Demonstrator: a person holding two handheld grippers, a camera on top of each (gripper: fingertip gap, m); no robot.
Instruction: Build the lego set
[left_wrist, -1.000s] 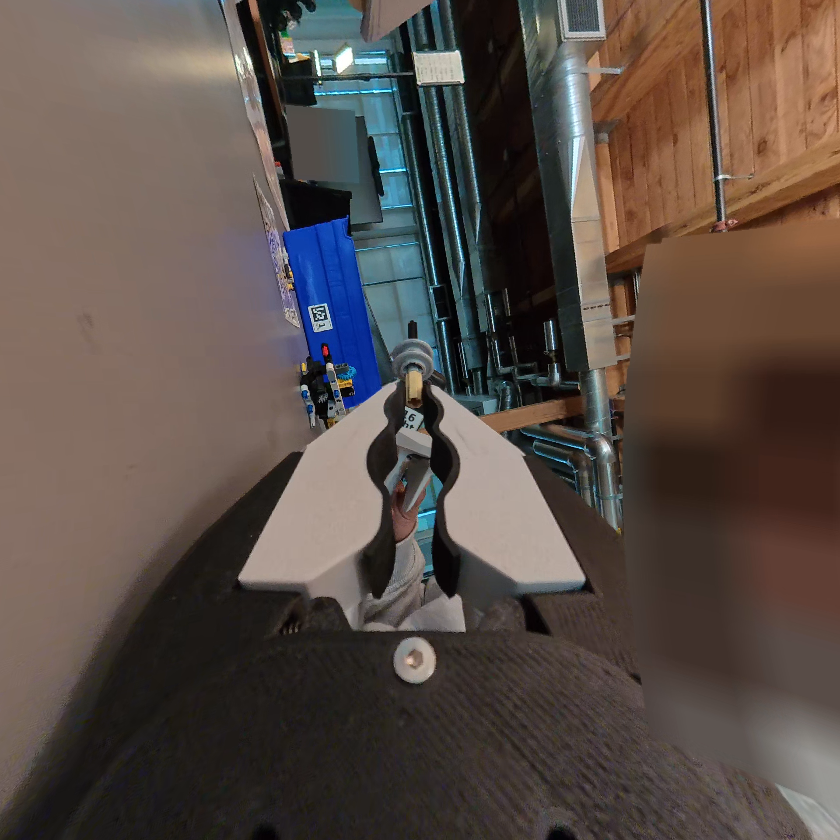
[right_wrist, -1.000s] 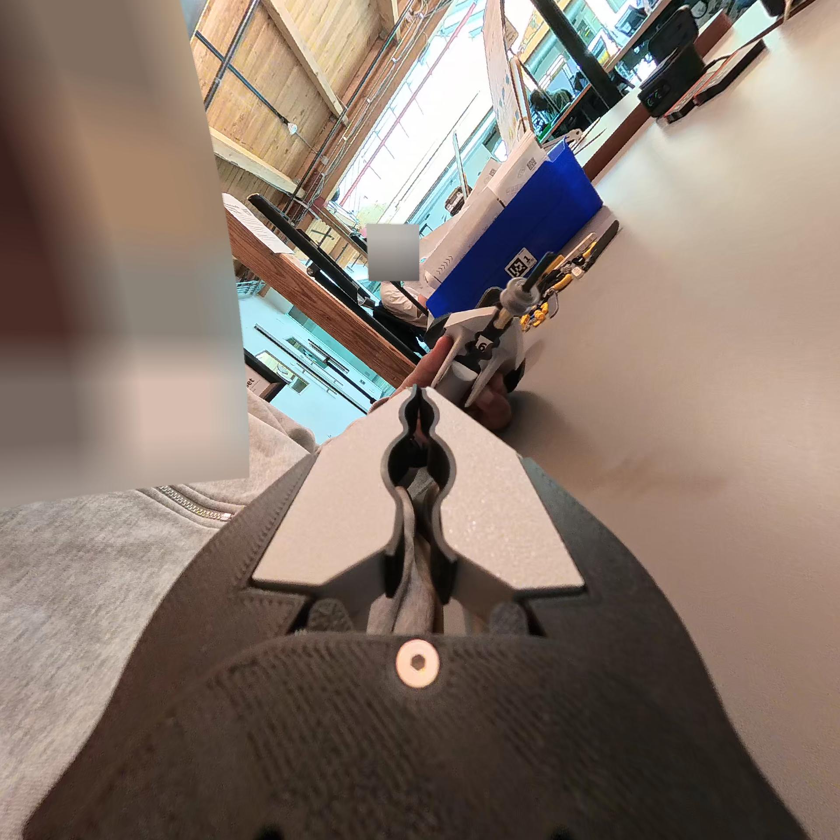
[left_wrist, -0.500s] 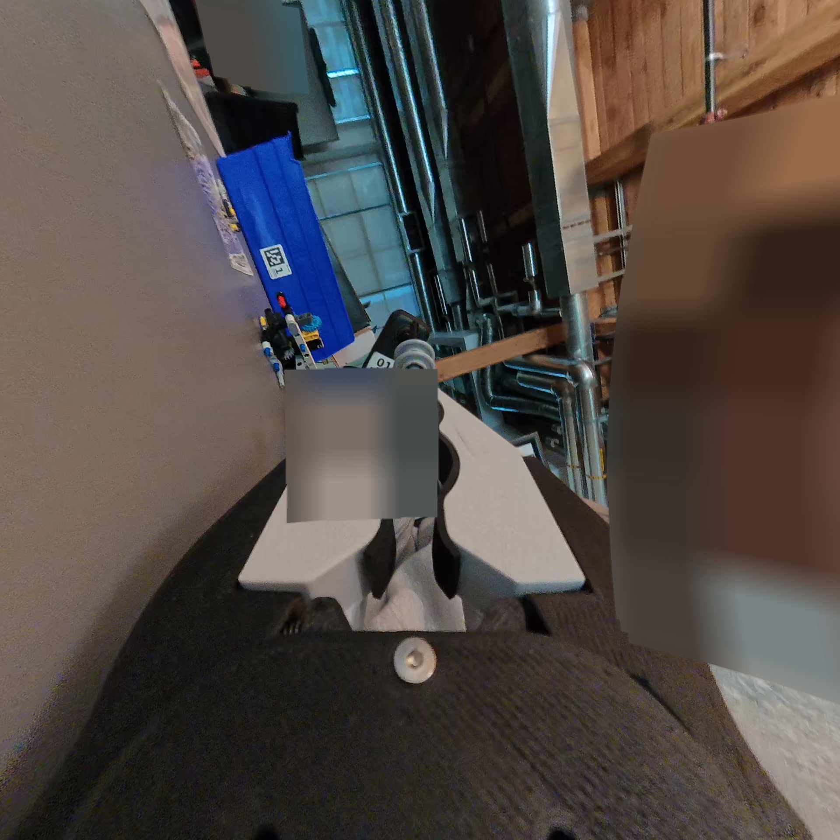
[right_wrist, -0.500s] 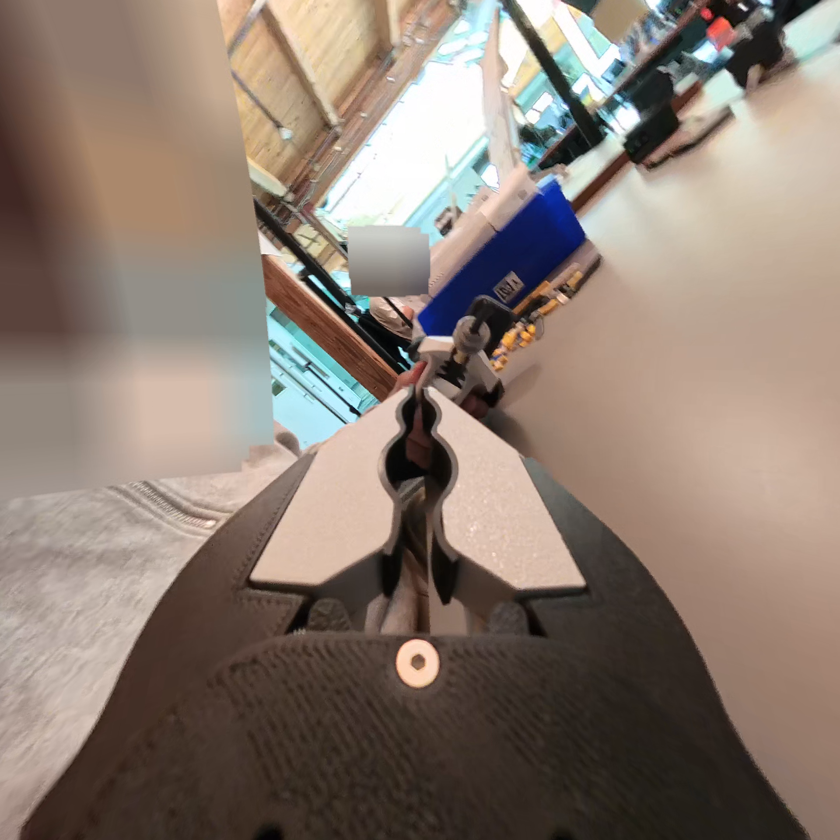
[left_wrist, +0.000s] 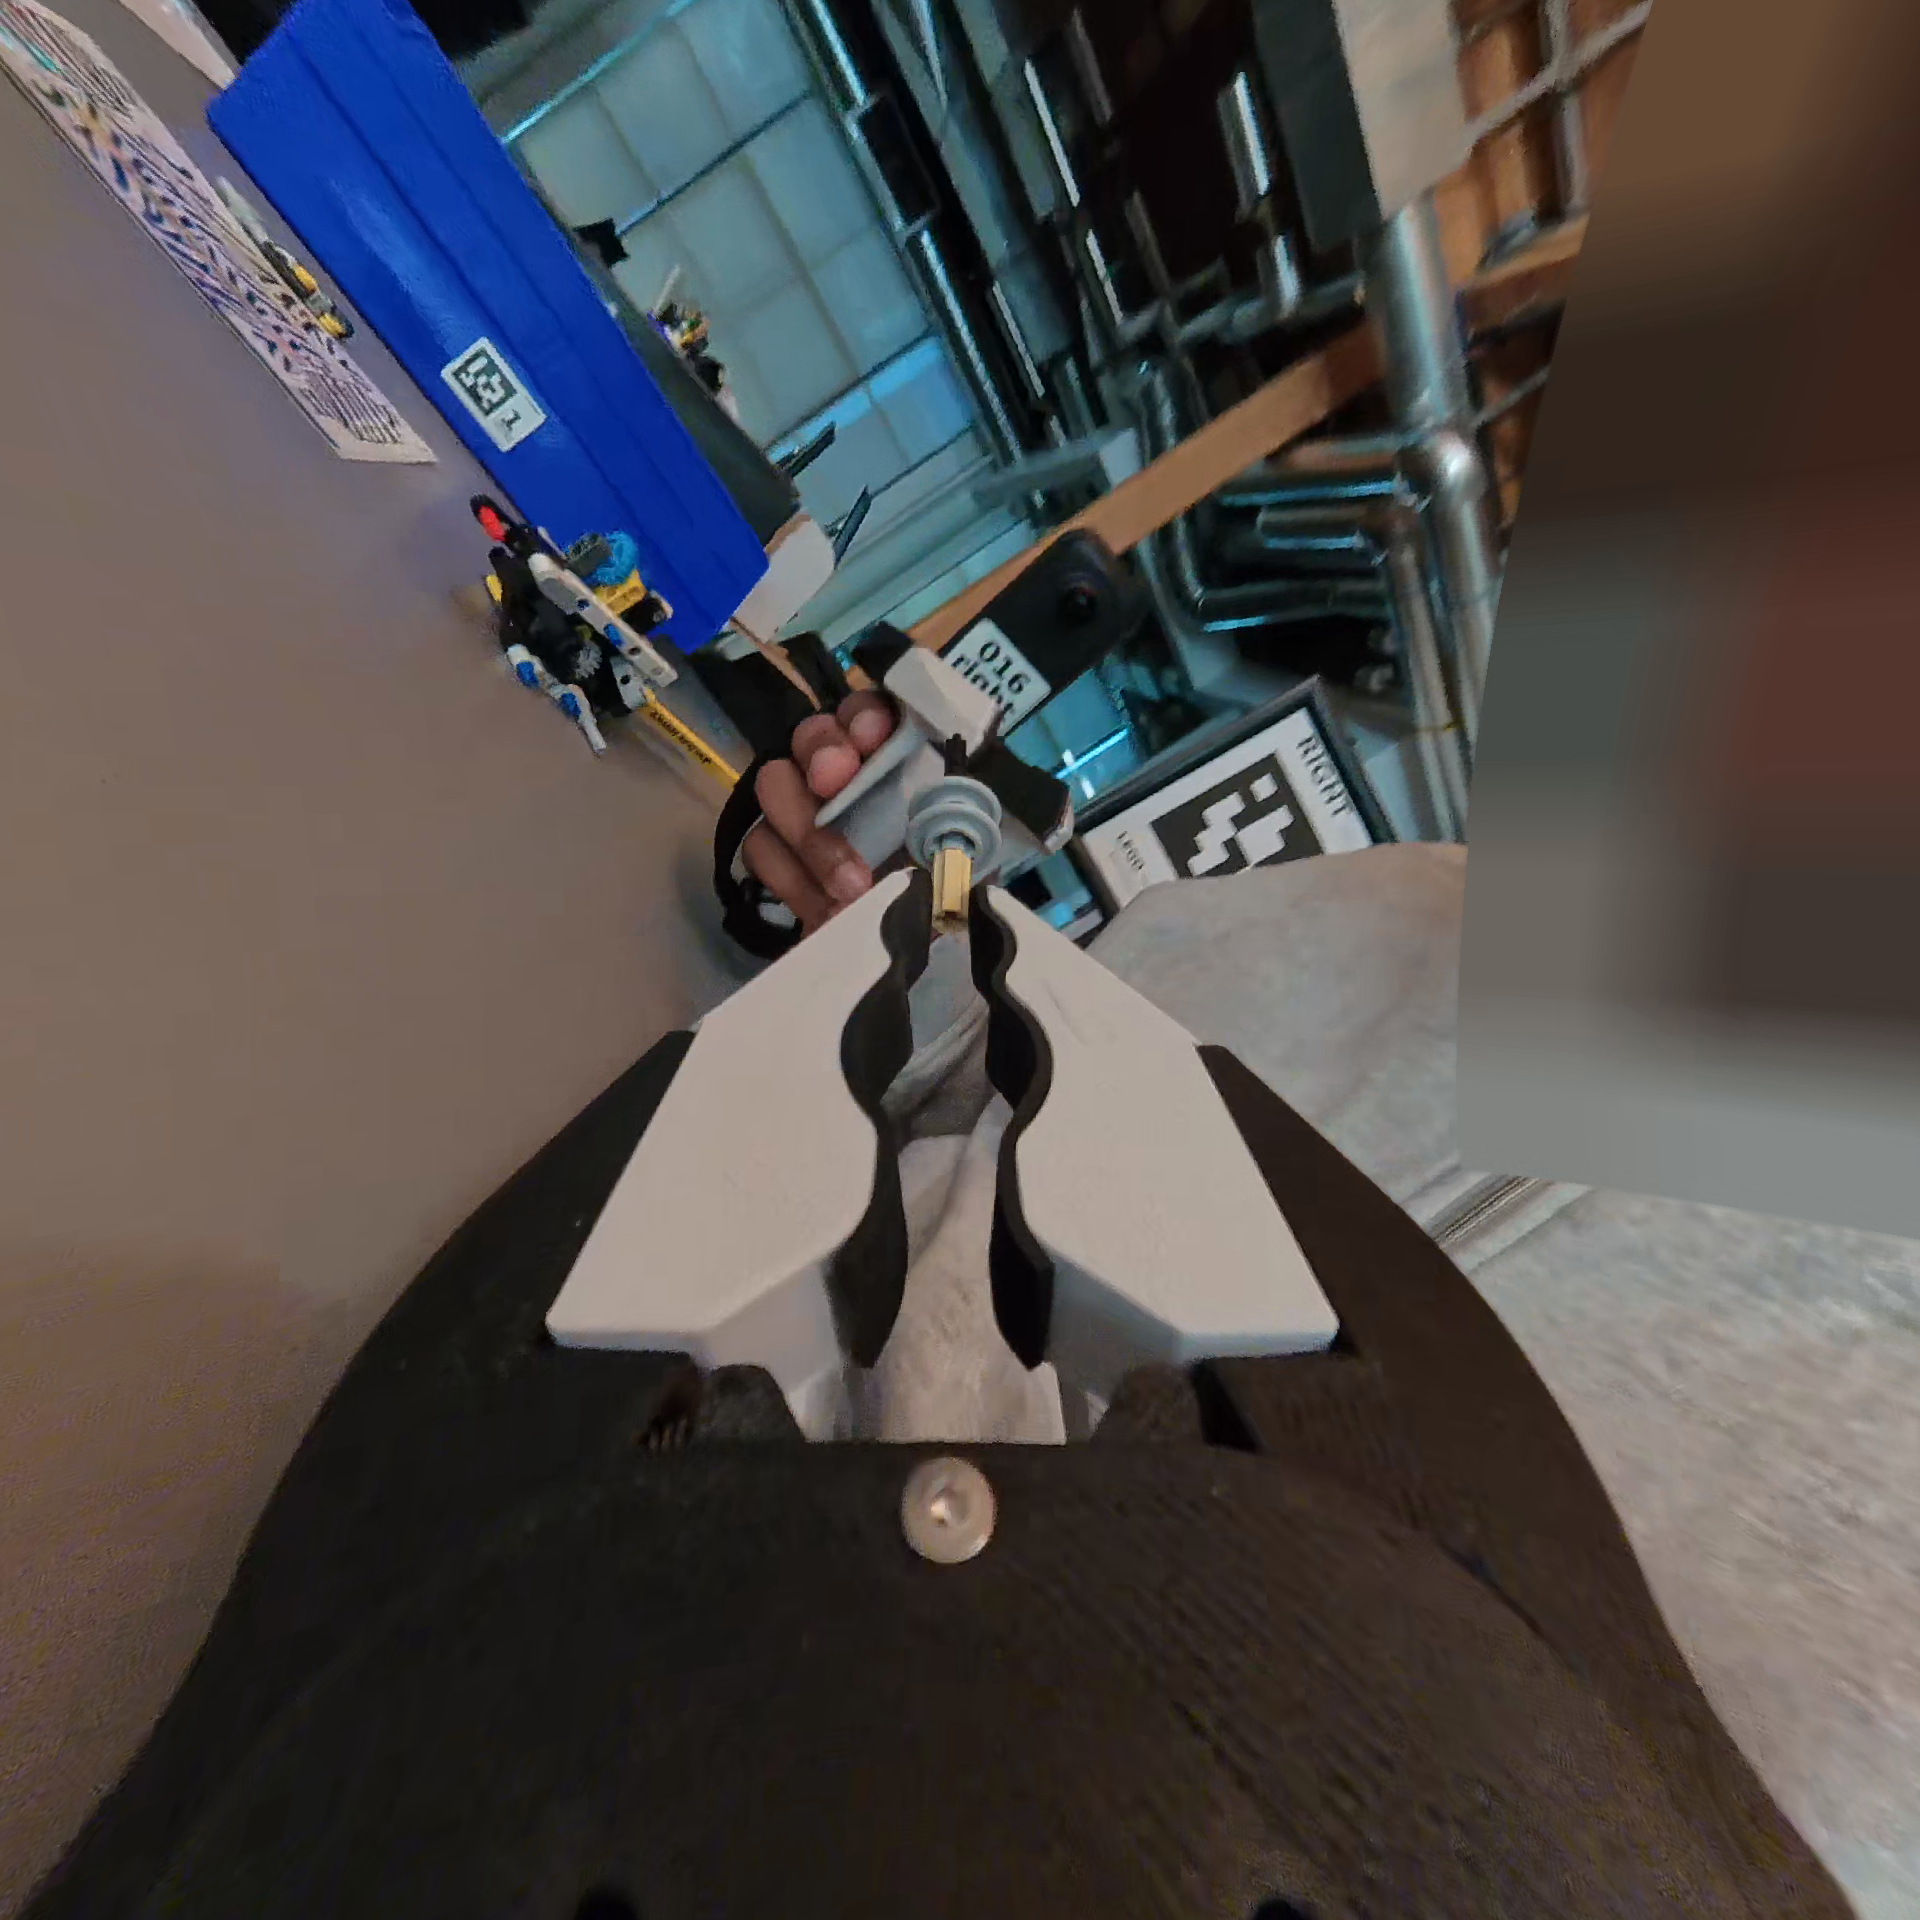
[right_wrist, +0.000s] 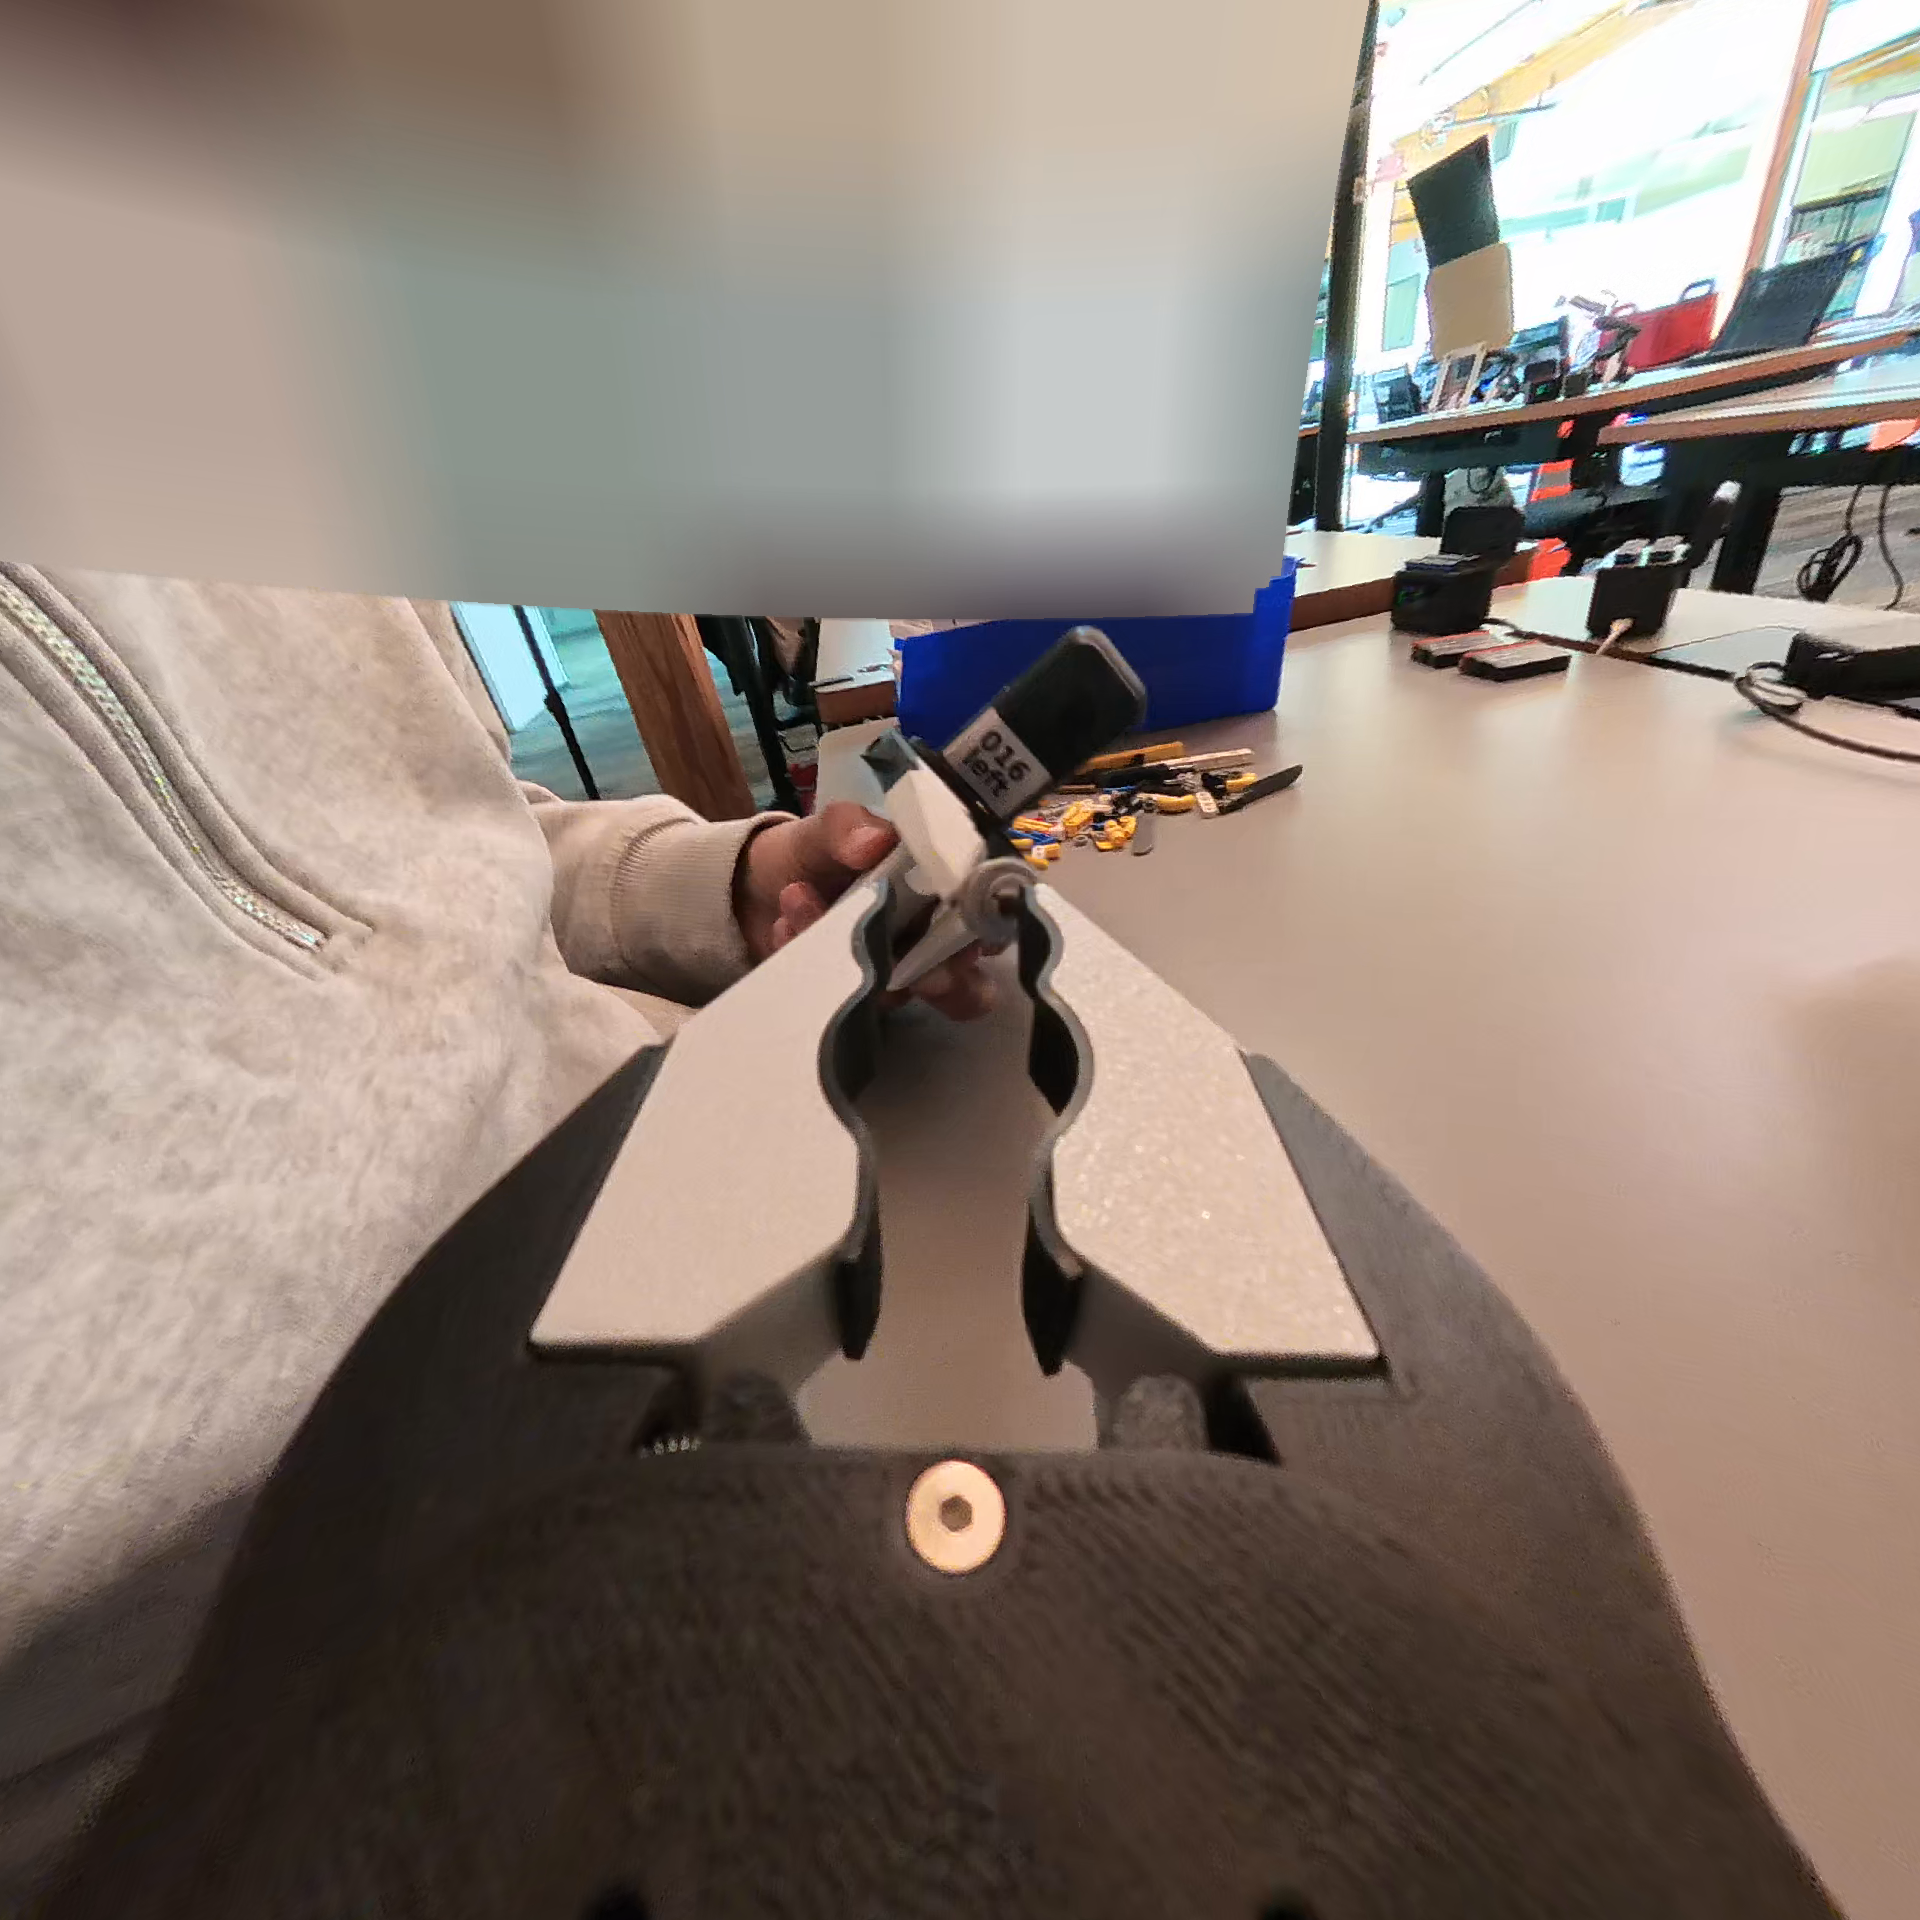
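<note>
— What colours are showing on the desk (right_wrist: 1507, 987)?
— It's looking pale grey, with a bright blue bin (left_wrist: 468, 312) standing toward its far edge beside yellow, black and white lego pieces (right_wrist: 1132, 800).
— And the held part?
— A grey pulley wheel (left_wrist: 953, 823) is sitting on a tan axle (left_wrist: 948, 896).

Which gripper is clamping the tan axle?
The left gripper: its jaws pinch the tan axle below the grey wheel. The right gripper is open, its fingertips apart on either side of that wheel.

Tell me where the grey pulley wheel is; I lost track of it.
The grey pulley wheel sits on a tan axle pinched at the left tongs' tips, held above the table; in the right wrist view it lies between the open right tongs' tips.
</note>
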